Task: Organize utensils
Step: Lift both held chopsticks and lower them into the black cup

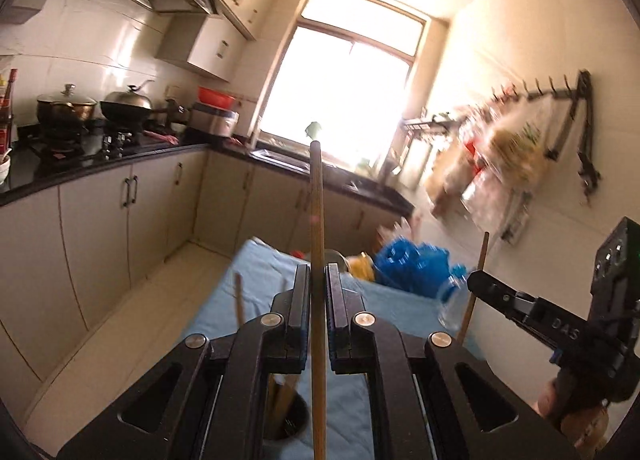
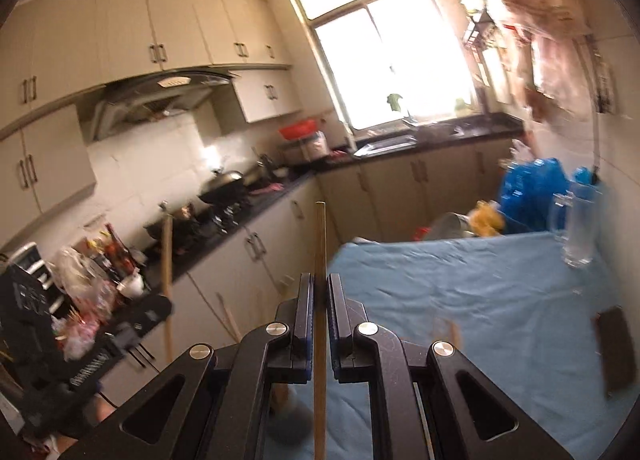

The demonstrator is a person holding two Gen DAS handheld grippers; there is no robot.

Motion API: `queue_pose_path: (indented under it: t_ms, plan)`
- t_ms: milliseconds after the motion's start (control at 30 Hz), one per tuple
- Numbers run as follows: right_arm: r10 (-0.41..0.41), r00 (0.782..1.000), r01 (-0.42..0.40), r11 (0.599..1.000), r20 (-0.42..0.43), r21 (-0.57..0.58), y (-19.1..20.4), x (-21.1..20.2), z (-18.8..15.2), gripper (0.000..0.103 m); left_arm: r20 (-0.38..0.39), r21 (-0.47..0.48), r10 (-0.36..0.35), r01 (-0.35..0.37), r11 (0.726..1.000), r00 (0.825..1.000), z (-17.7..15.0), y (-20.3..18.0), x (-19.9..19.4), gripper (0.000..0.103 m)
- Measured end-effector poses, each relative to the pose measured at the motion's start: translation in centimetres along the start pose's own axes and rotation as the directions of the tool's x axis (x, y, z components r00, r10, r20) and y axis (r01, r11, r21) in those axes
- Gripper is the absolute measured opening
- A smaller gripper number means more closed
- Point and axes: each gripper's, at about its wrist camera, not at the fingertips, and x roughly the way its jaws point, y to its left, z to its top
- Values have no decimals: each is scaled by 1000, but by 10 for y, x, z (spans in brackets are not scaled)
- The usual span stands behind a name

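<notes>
We see the table under its light blue cloth [image 2: 460, 292] below us, with a dark round utensil holder [image 1: 290, 416] of wooden sticks standing on it. Our left gripper [image 1: 318, 280] pinches one long wooden chopstick [image 1: 317, 228] upright above that holder. Our right gripper [image 2: 319, 288] clamps a second wooden chopstick [image 2: 320, 244] the same way.

**Hidden, cropped and blurred**

The lower end of each held chopstick [image 1: 318, 300] [image 2: 320, 300] is cut off by the bottom edge. The holder [image 1: 290, 420] is largely masked by the left gripper [image 1: 318, 276], so its contents are barely told. The hanging bags [image 1: 492, 156] are smeared by blur. The dark object [image 2: 616, 352] is cropped at the right edge and cannot be identified.
</notes>
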Motion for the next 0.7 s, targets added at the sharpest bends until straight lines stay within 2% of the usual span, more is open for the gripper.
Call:
queue_pose_path:
  t_ms: [100,233,433,700]
  plan:
    - [45,999,-45,999,13,7,19,23,6,7,61,8,39,-40,999,997,9,9,10,7]
    - [74,997,-75,997,22,30,29,56,7,7,83,4,51,-52,999,995,12,16,28,7]
    - [44,998,-45,999,33,27,23,87,-2,7,71,17,56,-58,998,996,-6,21,59,7]
    - [26,999,-24,999,-45,39,5,109,-27,7,-1,-1,90,-90,996,996,-35,39,88,7]
